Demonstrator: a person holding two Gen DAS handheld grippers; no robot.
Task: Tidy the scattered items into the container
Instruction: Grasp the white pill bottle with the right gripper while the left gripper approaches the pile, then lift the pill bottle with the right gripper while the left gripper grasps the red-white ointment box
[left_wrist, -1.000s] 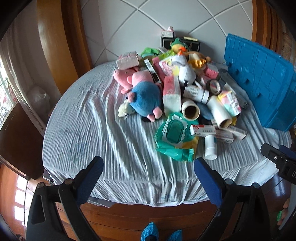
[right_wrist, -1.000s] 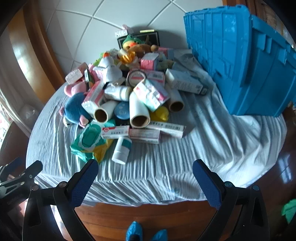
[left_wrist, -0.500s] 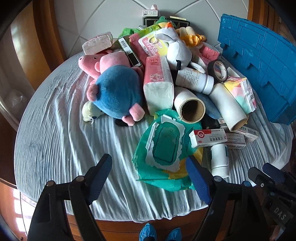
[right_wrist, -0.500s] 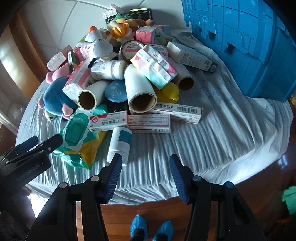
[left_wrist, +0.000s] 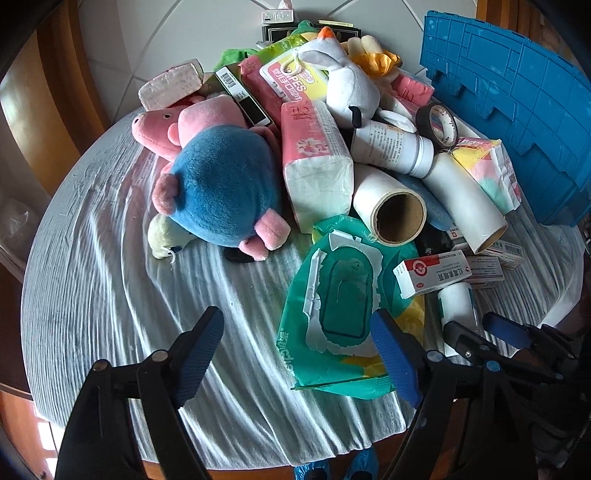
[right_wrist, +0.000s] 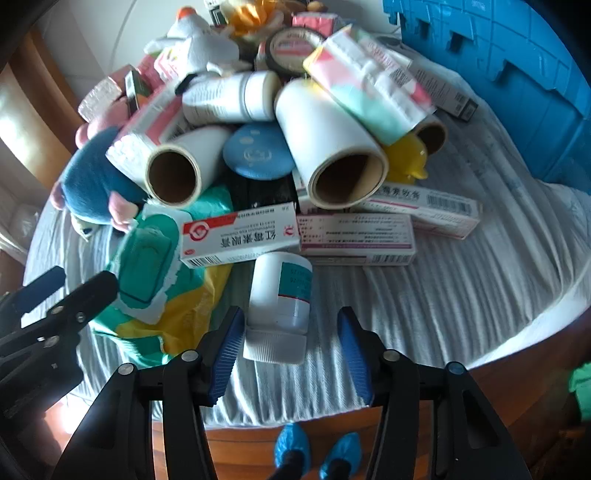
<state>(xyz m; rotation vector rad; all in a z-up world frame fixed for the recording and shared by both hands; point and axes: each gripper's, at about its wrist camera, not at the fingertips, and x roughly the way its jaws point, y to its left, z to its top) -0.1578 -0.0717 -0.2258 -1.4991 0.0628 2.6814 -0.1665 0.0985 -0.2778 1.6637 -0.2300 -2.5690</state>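
Visibly two paper rolls, three medicine boxes.

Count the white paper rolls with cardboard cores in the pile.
3 show: one left beside the blue plush, one in the middle, one mostly buried at the right under the tissue pack. More may be hidden.

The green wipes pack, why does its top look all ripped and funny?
The green wipes pack lies flat at the pile's near edge. The white sticker around its lid is torn and ragged, peeling at the edges, and the pack is crumpled. The left gripper hovers open over it.
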